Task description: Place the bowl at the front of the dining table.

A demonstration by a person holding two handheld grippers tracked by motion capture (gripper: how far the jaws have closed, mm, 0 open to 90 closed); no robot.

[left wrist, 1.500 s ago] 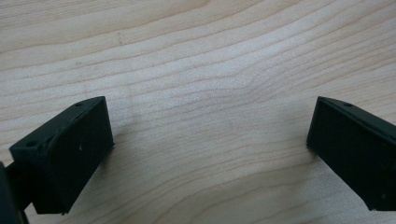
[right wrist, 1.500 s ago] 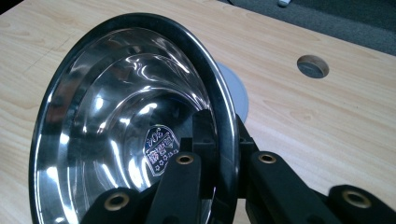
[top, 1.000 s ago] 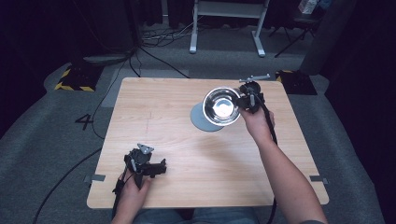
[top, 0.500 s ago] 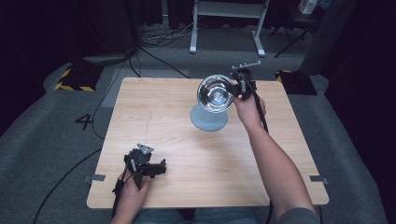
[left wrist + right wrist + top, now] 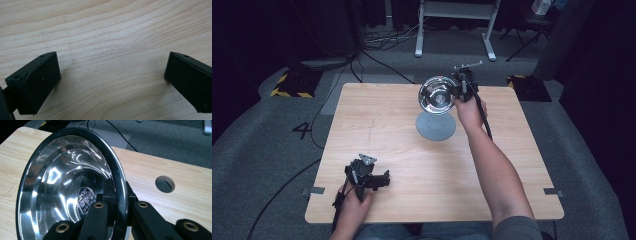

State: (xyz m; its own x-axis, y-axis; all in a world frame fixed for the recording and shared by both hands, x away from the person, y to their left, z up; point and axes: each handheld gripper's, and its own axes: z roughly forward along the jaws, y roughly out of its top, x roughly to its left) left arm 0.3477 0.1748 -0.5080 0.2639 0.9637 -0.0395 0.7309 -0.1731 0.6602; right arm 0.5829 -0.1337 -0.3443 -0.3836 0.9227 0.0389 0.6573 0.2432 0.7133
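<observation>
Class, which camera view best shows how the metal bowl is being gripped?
The right gripper view: the right claw pinches the metal bowl by its rim, one jaw inside, one outside. The high view shows the bowl small, lifted above the table. The left gripper view looks at bare wood.

We've got the high view looking forward and down over the whole table [image 5: 377, 125]. The left gripper view sits super close to that same wood, facing down. The right gripper view looks level across the table's far edge, the floor beyond.
</observation>
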